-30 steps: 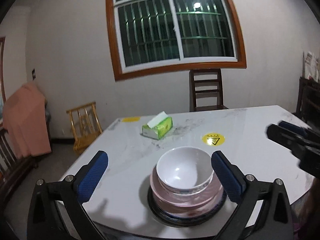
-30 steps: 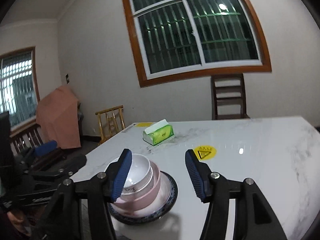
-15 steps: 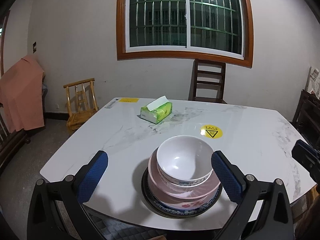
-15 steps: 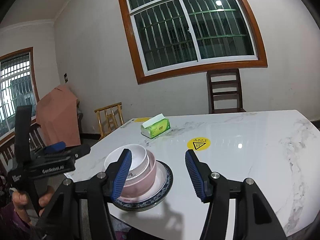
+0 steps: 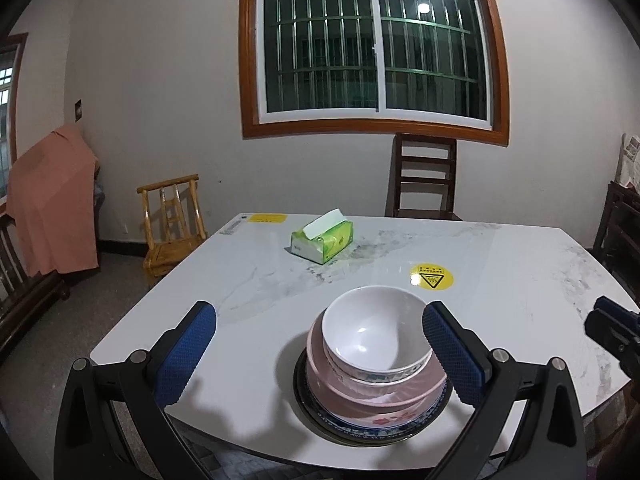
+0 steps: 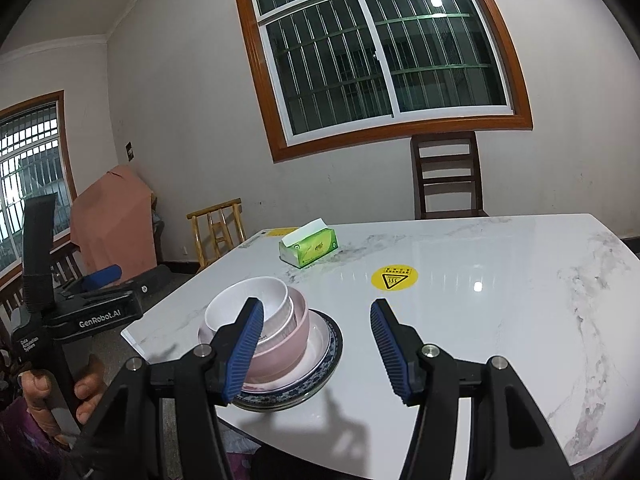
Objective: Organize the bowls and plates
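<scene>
A white bowl [image 5: 374, 328] sits in a pink bowl [image 5: 380, 392], on a pink plate and a dark blue-rimmed plate [image 5: 360, 428], stacked near the marble table's front edge. The stack also shows in the right wrist view: white bowl [image 6: 248, 304], pink bowl [image 6: 288, 340], blue-rimmed plate [image 6: 320, 376]. My left gripper [image 5: 320, 354] is open and empty, held back from and above the stack. My right gripper [image 6: 316, 354] is open and empty, to the right of the stack. The left gripper's body [image 6: 96, 312] shows at the left of the right wrist view.
A green tissue box [image 5: 323, 242] lies toward the table's far side, also in the right wrist view [image 6: 309, 249]. A yellow warning sticker [image 5: 431, 279] is on the table [image 5: 520, 280]. A dark chair [image 5: 424, 176] stands behind, a bamboo chair [image 5: 172, 224] at left.
Both grippers have pulled back and risen away from the stack, so more of the table shows. The bowls and plates have not moved. Both jaws stay open.
</scene>
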